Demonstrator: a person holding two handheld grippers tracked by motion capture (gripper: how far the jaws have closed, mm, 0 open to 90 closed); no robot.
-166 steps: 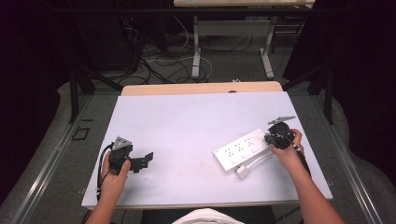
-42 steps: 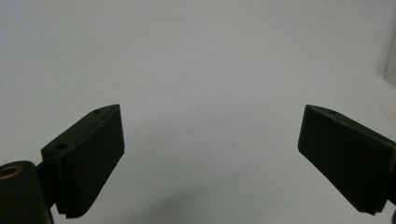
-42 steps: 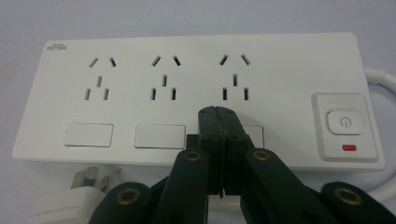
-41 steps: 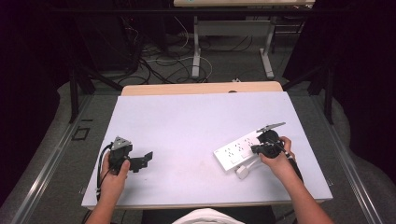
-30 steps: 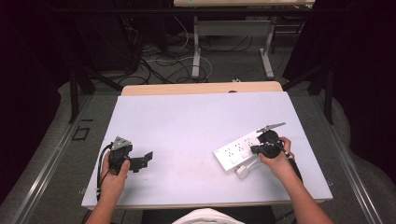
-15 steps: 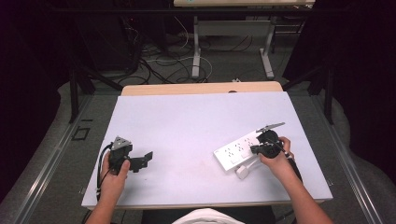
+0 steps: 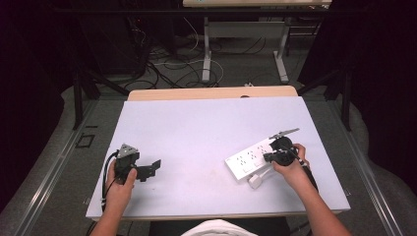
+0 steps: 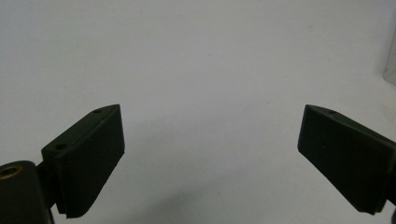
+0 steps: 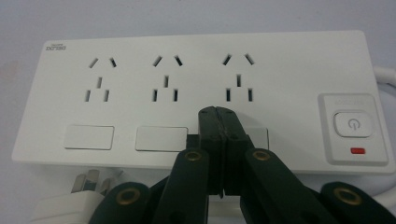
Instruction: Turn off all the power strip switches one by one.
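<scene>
**A:** At about four o'clock on the table (image 7: 206,123), the right gripper (image 9: 217,112) has its two black jaws pressed flat together, nothing between them. Their tips sit over the white power strip (image 9: 201,98), above the third of the grey flaps along its near edge.

**B:** Touching the strip?

**A:** I cannot tell; the tips cover the spot. Out from them, at twelve o'clock in the right gripper view, is the third socket group (image 9: 238,77), with two more groups towards ten o'clock. At three o'clock is the power button (image 9: 353,125) with a small red mark (image 9: 357,150) under it.

**B:** And the plug?

**A:** The white plug (image 9: 70,198) lies at eight o'clock from the jaw tips, just beside the strip's near edge, prongs up. In the high view the power strip (image 7: 248,160) lies slantwise under the right gripper (image 7: 268,157), the plug (image 7: 254,181) just at its near side.

**B:** The other hand?

**A:** At eight o'clock on the table, well apart from the strip. The left gripper (image 8: 210,158) has its jaws spread wide with only bare tabletop between them; it holds nothing. From above, the left gripper (image 7: 152,169) points towards three o'clock, its cable (image 7: 105,177) looping beside the wrist.
</scene>
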